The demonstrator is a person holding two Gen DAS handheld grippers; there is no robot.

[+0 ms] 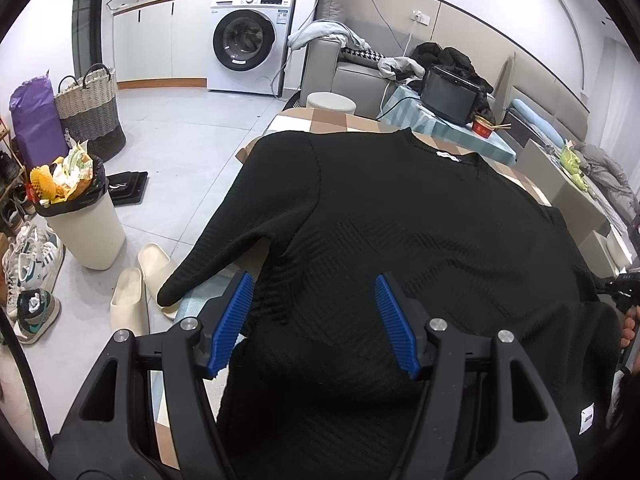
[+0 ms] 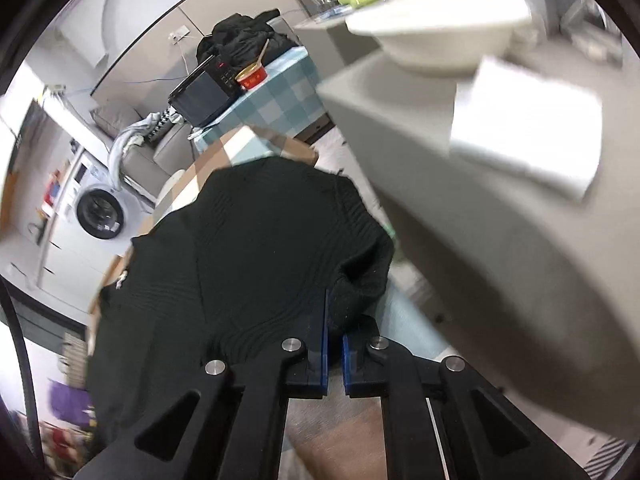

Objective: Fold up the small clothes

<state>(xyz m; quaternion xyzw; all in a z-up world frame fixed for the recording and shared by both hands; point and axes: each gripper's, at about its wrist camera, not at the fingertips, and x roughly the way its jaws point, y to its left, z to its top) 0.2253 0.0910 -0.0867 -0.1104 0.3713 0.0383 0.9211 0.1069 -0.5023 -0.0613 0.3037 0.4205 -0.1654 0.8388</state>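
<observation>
We see a black sweater lying flat on a checked desk, front down or up we cannot tell. Its long axis runs away from us: the collar, with a small white label, points to the desk's far end, and the hem lies nearest us. One sleeve slants off the desk's left edge, its cuff hanging over the floor above a pair of cream slippers.

Our left claw hangs over the sweater's lower left part, near the sleeve's armpit. Its blue pads are spread about halfway, with cloth lying under the gap; we cannot tell whether the pads touch the cloth.

In the right wrist view, which is blurred, our right claw has its pads pressed together, pinching a bunched fold of the sweater at the garment's right edge. The cloth rises in a rounded lump just beyond the pads.

A washing machine stands beyond the desk, and a full bin stands on the floor to the left.
</observation>
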